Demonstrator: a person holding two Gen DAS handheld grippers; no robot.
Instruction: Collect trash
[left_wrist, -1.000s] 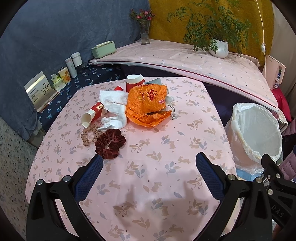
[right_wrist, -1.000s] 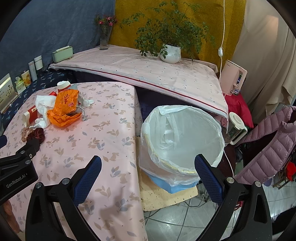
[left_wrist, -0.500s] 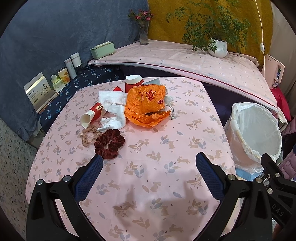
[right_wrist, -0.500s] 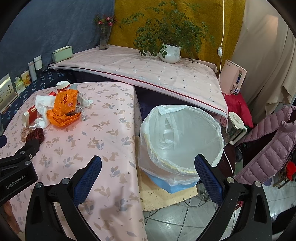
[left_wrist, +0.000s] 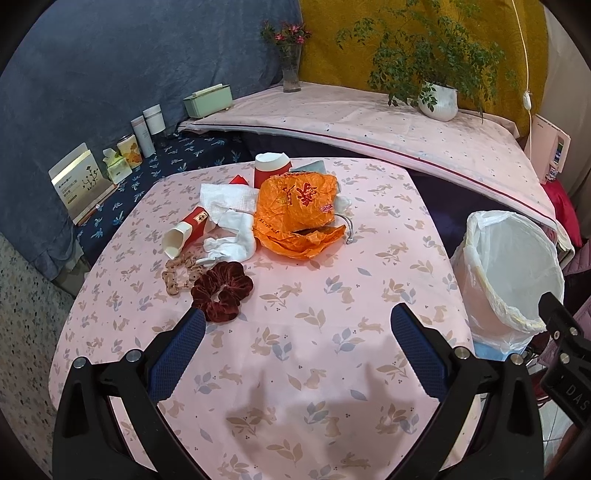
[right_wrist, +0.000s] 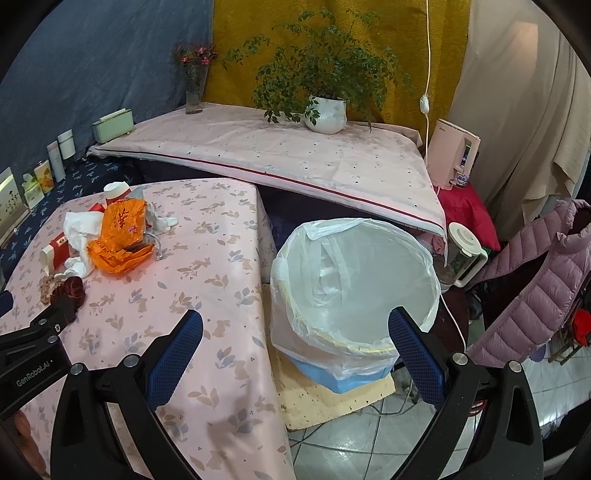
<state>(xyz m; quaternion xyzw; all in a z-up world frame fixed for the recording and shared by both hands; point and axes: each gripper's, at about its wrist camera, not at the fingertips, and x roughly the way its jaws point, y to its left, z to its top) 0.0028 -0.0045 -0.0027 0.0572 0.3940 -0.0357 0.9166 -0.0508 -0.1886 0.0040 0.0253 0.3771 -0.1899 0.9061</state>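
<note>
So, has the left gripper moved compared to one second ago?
Yes, slightly. In the left wrist view the maroon scrunchie now sits nearer the left gripper, so it has crept forward toward the trash pile.

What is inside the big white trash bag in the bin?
Nothing shows inside the white plastic bin liner: only its own folds. No trash in yet. Its very bottom is hidden behind the near rim.

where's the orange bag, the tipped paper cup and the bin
orange bag (left_wrist: 299, 201), left wrist view, on its printed top face
tipped paper cup (left_wrist: 186, 232), left wrist view, on its red side wall
bin (right_wrist: 373, 347), right wrist view, on the near rim with the liner
</note>
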